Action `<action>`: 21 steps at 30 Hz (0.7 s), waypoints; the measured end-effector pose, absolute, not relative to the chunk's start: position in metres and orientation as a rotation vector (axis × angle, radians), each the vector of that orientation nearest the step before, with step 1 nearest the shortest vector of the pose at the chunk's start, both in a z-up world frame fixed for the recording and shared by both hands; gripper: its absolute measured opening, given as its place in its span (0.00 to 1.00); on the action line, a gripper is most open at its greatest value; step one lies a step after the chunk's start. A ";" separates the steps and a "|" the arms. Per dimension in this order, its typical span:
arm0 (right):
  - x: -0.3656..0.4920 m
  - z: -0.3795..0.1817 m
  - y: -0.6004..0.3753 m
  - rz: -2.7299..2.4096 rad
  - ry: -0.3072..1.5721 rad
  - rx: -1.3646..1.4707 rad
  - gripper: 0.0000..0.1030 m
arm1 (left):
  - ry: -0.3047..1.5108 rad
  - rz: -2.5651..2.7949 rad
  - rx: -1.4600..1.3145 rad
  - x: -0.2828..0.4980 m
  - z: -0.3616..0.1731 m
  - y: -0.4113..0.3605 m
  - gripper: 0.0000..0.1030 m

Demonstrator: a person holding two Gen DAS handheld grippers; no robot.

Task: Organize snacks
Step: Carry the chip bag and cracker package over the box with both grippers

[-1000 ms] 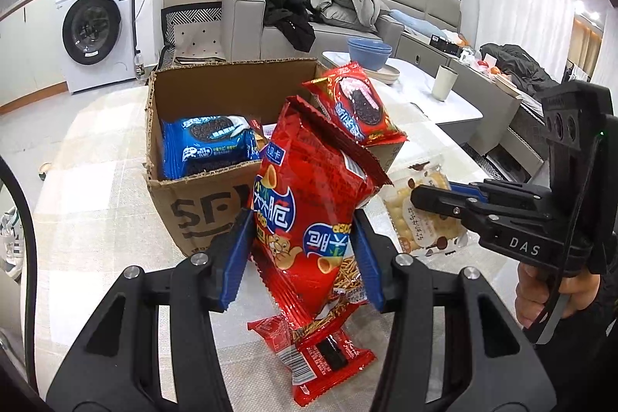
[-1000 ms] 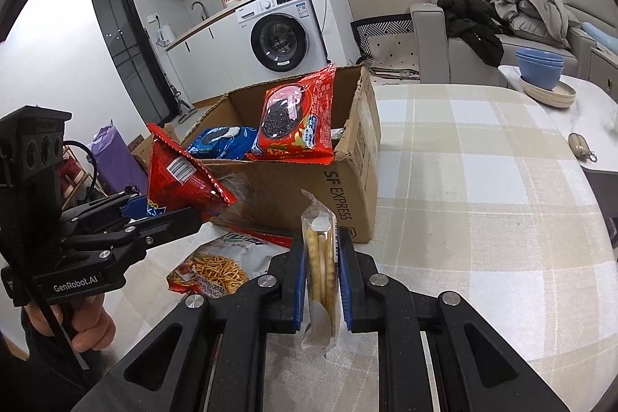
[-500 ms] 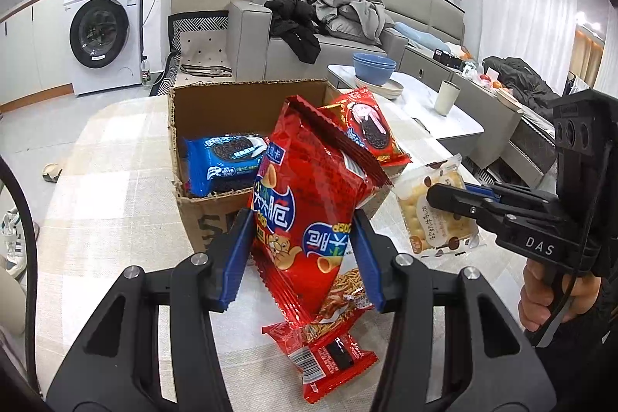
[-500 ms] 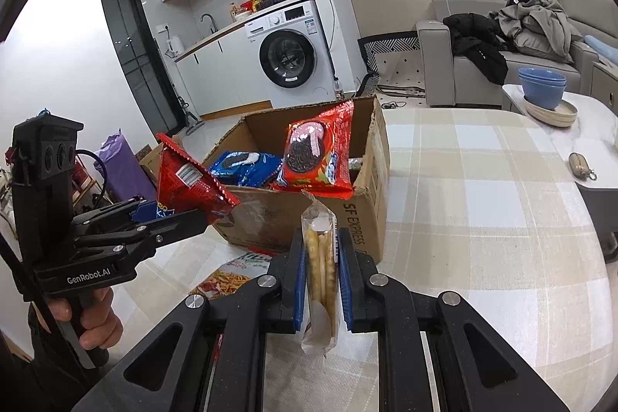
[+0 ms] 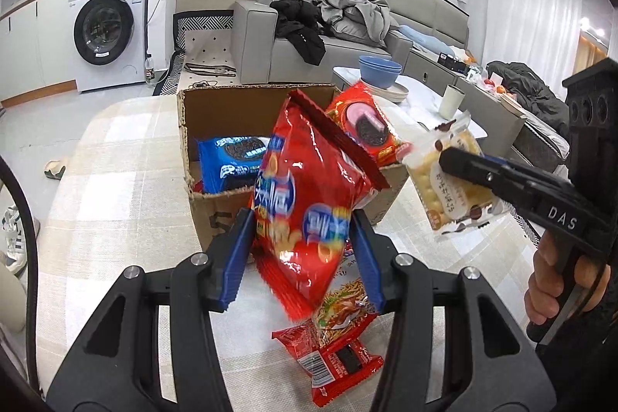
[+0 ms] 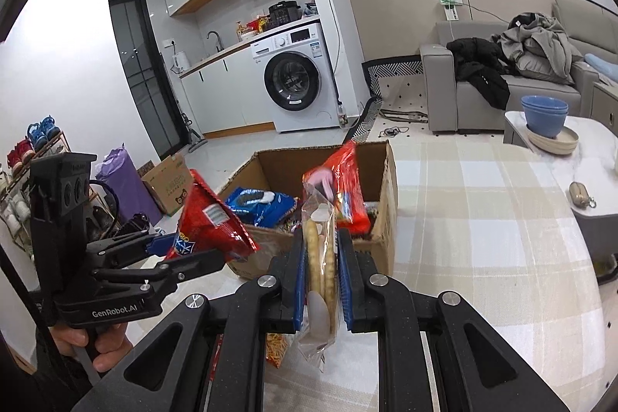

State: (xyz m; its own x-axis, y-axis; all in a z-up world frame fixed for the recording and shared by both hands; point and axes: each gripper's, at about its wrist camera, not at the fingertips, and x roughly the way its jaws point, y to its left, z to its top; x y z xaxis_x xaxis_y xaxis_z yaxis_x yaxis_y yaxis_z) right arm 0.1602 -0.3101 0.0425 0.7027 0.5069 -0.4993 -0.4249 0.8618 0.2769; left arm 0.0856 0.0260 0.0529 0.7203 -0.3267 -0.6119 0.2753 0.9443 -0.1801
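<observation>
Snacks partly boxed: blue cookie pack (image 5: 231, 165) and red cookie pack (image 5: 365, 126) in cardboard box (image 5: 201, 215). Left gripper (image 5: 303, 257) clenched on red chip bag (image 5: 309, 211), right gripper (image 6: 320, 269) clenched on clear biscuit pack (image 6: 318, 257), both raised near box. Left to box: two packets (image 5: 340, 342) lying on table (image 5: 116, 180), plain only from left wrist view.

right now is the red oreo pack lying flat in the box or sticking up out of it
Sticking up. The red oreo pack leans on the cardboard box wall, its top above the rim; the blue pack lies lower inside.
</observation>
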 end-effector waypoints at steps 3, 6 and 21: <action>0.166 0.048 -0.307 0.517 0.594 0.136 0.14 | 0.691 -0.334 -0.081 0.088 0.055 0.023 0.46; 0.170 0.050 -0.303 0.516 0.593 0.133 0.14 | 0.687 -0.330 -0.081 0.088 0.056 0.023 0.46; 0.169 0.068 -0.290 0.537 0.542 0.119 0.14 | 0.647 -0.333 -0.107 0.089 0.058 0.026 0.45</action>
